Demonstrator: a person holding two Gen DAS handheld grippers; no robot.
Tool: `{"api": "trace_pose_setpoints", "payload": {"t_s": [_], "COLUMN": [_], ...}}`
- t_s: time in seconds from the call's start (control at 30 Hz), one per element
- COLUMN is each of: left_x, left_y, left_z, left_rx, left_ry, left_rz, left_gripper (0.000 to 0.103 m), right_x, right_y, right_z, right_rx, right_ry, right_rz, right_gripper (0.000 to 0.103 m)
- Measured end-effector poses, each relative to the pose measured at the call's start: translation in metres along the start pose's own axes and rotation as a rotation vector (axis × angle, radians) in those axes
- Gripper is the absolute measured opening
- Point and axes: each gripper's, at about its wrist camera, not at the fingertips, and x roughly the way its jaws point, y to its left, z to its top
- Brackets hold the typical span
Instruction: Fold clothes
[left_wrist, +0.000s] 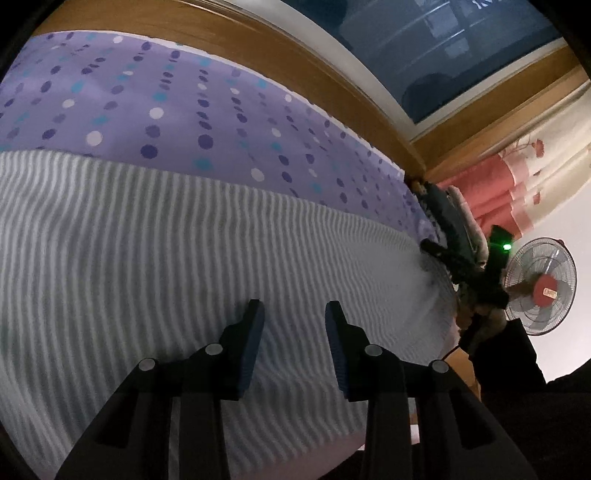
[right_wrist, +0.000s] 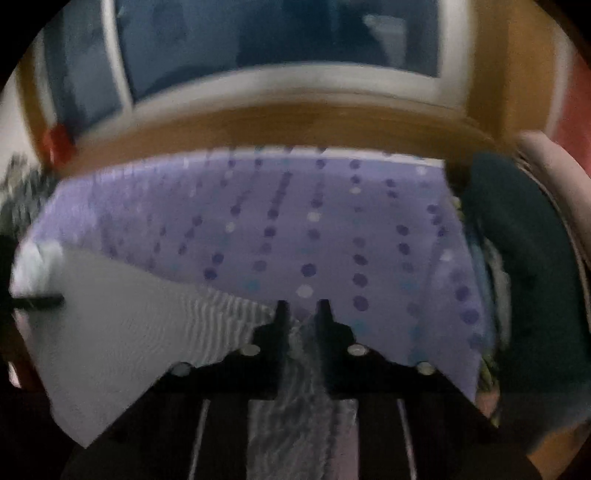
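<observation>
A grey-and-white striped garment (left_wrist: 184, 258) lies spread flat on a purple dotted bed sheet (left_wrist: 184, 110). My left gripper (left_wrist: 295, 306) hovers over the garment's middle, its jaws apart with only flat cloth beneath them. In the right wrist view, my right gripper (right_wrist: 303, 306) has its fingers close together on a bunched fold of the striped garment (right_wrist: 129, 332) at its right edge, over the sheet (right_wrist: 295, 221). The left wrist view also shows the right gripper (left_wrist: 432, 247) pinching that edge, with a green light behind it.
A wooden bed frame (left_wrist: 295, 62) runs along the far side under a dark window (left_wrist: 461, 55). A dark pile of clothes (right_wrist: 517, 240) sits at the sheet's right end. A standing fan (left_wrist: 539, 288) and a red-and-cream curtain (left_wrist: 491, 192) stand beyond.
</observation>
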Motion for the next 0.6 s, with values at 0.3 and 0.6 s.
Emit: {"api": "trace_pose_setpoints", "payload": {"t_s": [0.3, 0.6], "left_x": [-0.055, -0.058], "left_y": [-0.020, 0.005], "left_z": [-0.015, -0.054], "left_rx": [0.087, -0.234], "left_ry": [-0.095, 0.079], "left_rz": [0.224, -0.127], "left_gripper": [0.038, 0.080], "right_x": [0.007, -0.079], "right_y": [-0.026, 0.115], "right_z": [0.000, -0.050], "right_rx": [0.107, -0.061], "right_ry": [0.008, 0.008], "right_rz": [-0.261, 0.149], "right_gripper": [0.012, 0.032]}}
